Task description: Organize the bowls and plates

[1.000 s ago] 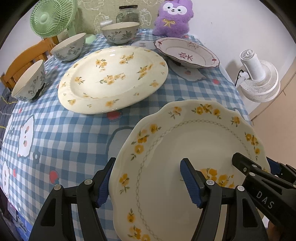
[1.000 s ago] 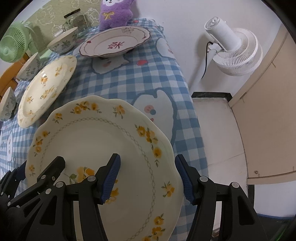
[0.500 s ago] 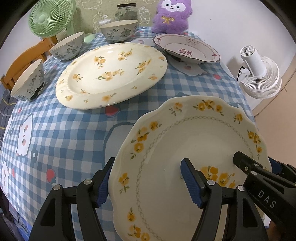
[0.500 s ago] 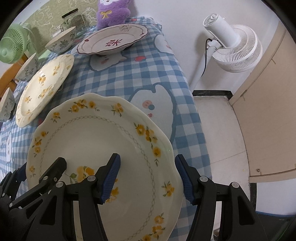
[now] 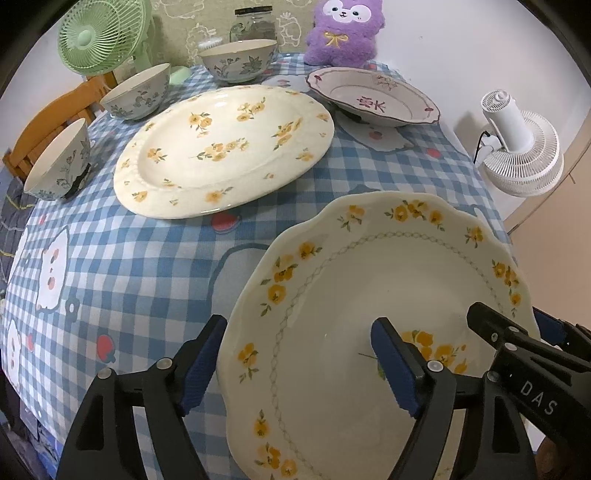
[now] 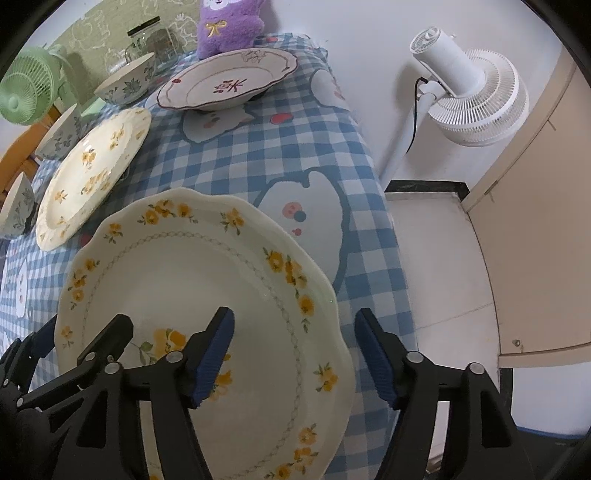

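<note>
A blue gingham tablecloth [image 5: 140,266] covers the table, the scalloped yellow-flower plate [image 5: 369,295] at its 5 o'clock corner, astride whose rims left gripper [image 5: 301,365] and right gripper [image 6: 295,354] have just been opening, pads clear

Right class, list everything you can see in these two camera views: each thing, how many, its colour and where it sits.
Scalloped plate: one, cream with yellow flowers, nearest, between both grippers.
Oval platter: one, cream with yellow flowers, table centre.
Maroon-rimmed plate: one, pale, far right.
Bowls: three, white with grey-blue leaves, left and far edge.
Tablecloth: one, blue-white check.
Plush toy: one, purple, far edge.
Glass jar: one, clear, far edge.
Green fan: one, far left.
White fan: one, floor right.
Left hand-held gripper: black, blue pads, open.
Right hand-held gripper: same, open.
</note>
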`<state>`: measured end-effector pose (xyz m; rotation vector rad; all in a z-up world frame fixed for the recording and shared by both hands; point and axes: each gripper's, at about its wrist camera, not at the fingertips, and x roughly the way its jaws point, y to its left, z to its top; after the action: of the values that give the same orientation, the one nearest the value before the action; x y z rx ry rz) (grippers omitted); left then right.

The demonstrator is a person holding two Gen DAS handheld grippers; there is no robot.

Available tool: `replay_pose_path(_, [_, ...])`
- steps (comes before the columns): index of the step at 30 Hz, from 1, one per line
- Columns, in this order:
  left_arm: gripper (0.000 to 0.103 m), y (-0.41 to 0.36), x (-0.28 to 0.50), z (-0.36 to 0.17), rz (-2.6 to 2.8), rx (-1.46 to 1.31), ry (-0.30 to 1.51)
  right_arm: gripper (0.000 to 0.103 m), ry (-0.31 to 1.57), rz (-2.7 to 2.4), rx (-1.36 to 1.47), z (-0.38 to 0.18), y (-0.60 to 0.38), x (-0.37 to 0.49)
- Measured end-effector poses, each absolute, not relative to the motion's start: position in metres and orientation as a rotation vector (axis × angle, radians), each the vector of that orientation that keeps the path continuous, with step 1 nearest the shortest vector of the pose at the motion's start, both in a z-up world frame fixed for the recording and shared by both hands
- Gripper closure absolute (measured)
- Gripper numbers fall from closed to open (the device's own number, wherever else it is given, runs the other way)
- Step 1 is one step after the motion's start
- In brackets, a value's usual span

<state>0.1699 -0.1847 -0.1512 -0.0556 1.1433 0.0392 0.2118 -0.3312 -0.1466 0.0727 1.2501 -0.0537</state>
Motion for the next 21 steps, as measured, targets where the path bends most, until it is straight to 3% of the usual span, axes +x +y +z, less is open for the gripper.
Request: replay_pose_path(21, [0.022, -0.185, 0.156, -0.096, 0.09, -0.028, 1.069, 0.025, 1.109, 0.018, 0.06, -0.079, -0.326, 0.201])
